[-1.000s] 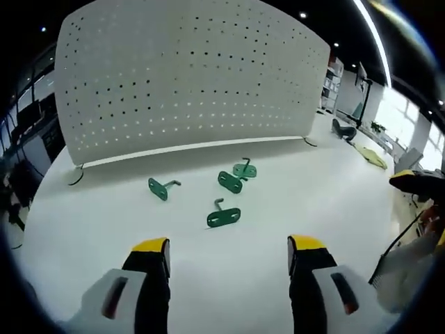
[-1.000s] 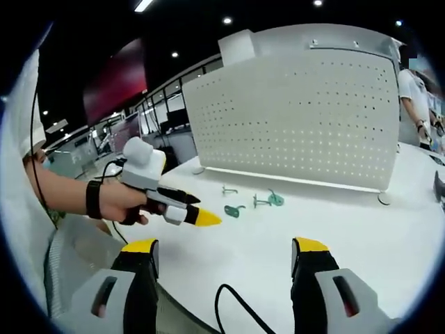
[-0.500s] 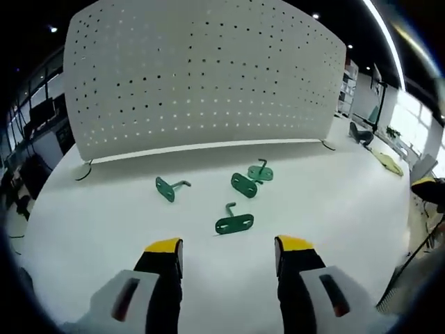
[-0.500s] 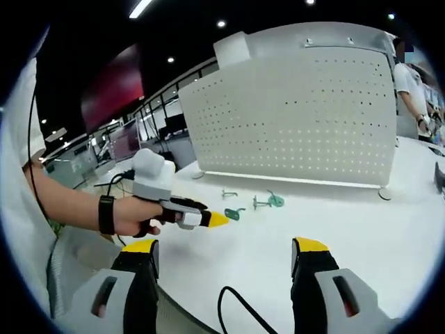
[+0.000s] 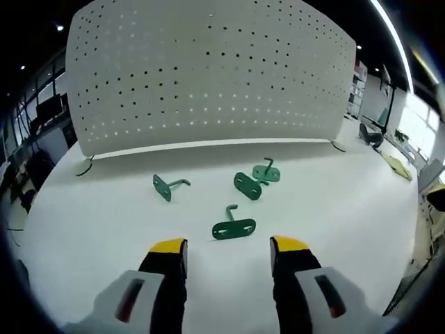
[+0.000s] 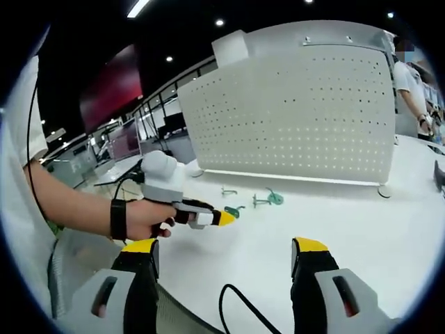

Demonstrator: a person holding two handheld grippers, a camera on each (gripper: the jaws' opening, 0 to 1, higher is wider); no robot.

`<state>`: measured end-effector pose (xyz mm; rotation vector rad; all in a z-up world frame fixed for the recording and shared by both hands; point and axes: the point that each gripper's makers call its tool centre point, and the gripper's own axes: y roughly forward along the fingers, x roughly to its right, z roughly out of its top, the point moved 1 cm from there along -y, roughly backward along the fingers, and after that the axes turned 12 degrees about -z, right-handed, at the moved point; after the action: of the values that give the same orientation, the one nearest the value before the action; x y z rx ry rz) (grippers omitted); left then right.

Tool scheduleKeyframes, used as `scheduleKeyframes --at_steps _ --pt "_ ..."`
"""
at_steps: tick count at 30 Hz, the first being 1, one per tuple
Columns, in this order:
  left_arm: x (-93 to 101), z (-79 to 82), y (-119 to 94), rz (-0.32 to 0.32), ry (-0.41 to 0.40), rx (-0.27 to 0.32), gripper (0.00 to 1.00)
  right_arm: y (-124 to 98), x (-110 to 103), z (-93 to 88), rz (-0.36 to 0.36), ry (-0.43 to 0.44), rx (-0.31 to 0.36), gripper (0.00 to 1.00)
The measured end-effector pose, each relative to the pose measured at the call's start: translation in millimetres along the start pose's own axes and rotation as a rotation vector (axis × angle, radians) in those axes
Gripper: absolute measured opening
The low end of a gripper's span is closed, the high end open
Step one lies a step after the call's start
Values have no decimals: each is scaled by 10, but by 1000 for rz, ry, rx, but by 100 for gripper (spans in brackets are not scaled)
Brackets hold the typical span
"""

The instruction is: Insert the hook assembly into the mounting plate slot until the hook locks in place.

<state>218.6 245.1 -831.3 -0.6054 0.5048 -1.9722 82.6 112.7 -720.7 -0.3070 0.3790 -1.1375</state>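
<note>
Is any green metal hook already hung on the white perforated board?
No. All four green metal hooks lie on the white table, before the white perforated board.

A white perforated mounting plate [image 5: 208,76] stands upright on the table. In front of it lie four green hooks, apart from the plate: one [image 5: 166,186] to the left, two [image 5: 249,186] [image 5: 265,171] close together, and one [image 5: 234,227] farthest from it.

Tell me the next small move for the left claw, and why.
Probably ease the left claw forward and down over the nearest green hook. Its jaws stand open and empty, that hook lies flat on the white table just beyond the yellow tips, and nothing is yet in the perforated mounting plate.
</note>
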Motion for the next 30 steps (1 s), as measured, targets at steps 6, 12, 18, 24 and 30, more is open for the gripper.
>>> scheduleKeyframes --at_steps 6,12,18,24,30 --pt "-17 -19 71 19 -22 0 44 13 -29 -1 4 -2 -5 79" --pt "-3 -26 128 41 -5 4 41 14 -24 14 4 -3 -4 79" --pt "20 -33 149 54 -6 4 36 4 -20 18 2 -4 -4 79" --pt "72 -30 222 50 10 8 36 -19 -35 50 1 -7 1 79" --pt "28 -19 243 82 4 14 38 -39 -43 76 0 -8 3 79"
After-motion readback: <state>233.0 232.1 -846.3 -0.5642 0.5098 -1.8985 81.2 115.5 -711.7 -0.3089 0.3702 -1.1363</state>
